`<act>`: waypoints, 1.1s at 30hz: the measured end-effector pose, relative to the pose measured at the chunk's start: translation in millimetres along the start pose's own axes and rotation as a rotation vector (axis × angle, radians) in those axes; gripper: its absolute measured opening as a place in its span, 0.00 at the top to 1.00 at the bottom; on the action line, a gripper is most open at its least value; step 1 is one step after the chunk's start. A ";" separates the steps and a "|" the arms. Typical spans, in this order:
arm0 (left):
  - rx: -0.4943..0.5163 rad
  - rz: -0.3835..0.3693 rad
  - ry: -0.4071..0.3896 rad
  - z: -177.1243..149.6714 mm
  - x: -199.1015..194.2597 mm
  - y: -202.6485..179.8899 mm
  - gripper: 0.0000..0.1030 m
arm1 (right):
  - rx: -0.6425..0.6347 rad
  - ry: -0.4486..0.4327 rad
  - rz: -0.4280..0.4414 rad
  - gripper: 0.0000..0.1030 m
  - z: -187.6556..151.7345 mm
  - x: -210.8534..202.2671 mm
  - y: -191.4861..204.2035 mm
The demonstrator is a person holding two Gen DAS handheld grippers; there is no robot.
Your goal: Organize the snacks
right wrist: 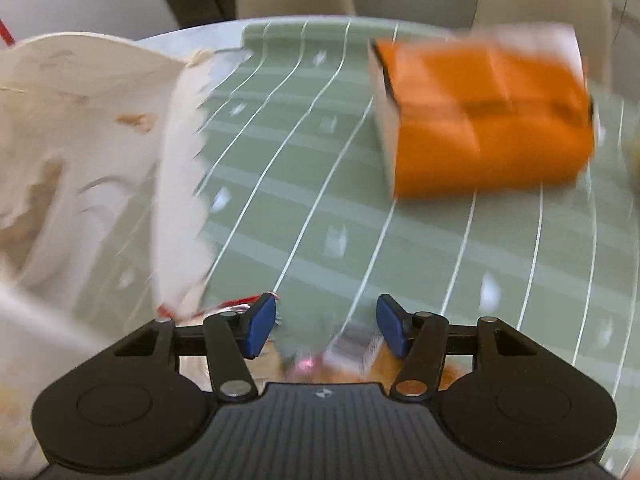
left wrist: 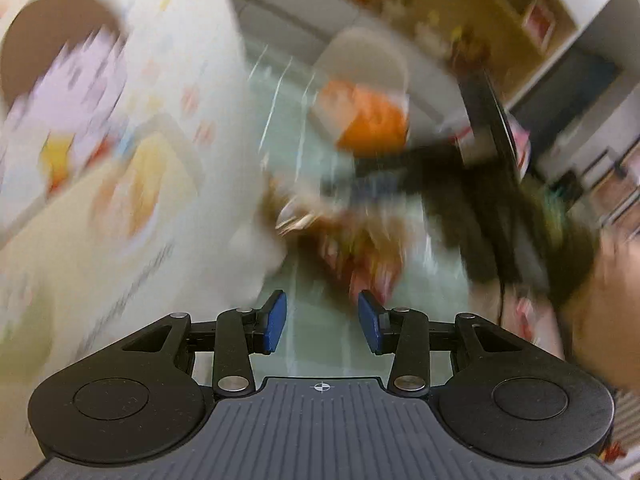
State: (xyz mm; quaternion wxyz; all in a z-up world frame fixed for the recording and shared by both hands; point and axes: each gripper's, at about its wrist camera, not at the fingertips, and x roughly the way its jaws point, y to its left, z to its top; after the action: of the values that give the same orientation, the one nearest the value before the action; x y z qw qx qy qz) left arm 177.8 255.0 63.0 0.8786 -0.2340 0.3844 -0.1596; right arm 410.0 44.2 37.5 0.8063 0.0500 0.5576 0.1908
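Left gripper point(left wrist: 322, 322) jaws parted, empty; right gripper point(right wrist: 326, 326) jaws parted, tilted downward.

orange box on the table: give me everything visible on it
The orange box is a rectangular carton, mostly orange with a white end face toward the left in the right wrist view and a pale strip along its far top edge. It looks like cardboard with darker seam lines, though blur hides any print. It lies flat on the green striped tablecloth, far right, apart from the white bag. Neither gripper touches it. The left wrist view shows it too.
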 end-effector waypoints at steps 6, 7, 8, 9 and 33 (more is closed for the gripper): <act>0.036 0.010 -0.050 30.3 30.0 -9.0 0.57 | -0.070 0.062 0.054 0.59 -73.9 -34.6 8.1; 0.049 0.022 -0.041 32.6 36.8 -10.8 0.57 | -0.085 0.068 0.059 0.59 -87.7 -41.3 11.9; 0.067 0.036 -0.032 34.4 44.3 -13.1 0.57 | -0.103 0.072 0.058 0.59 -98.5 -46.6 15.7; 0.088 0.048 -0.029 34.5 52.1 -15.4 0.57 | -0.130 0.074 0.053 0.59 -108.8 -52.7 20.3; 0.221 -0.019 0.243 13.2 106.3 -30.0 0.75 | -0.046 -0.044 -0.088 0.48 -184.3 -96.7 4.5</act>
State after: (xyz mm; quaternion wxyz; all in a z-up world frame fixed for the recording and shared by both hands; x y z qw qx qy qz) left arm 254.2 184.6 23.0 0.8444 -0.1183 0.4659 -0.2364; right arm 210.0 -11.2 55.2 0.8269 0.0110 0.5370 0.1668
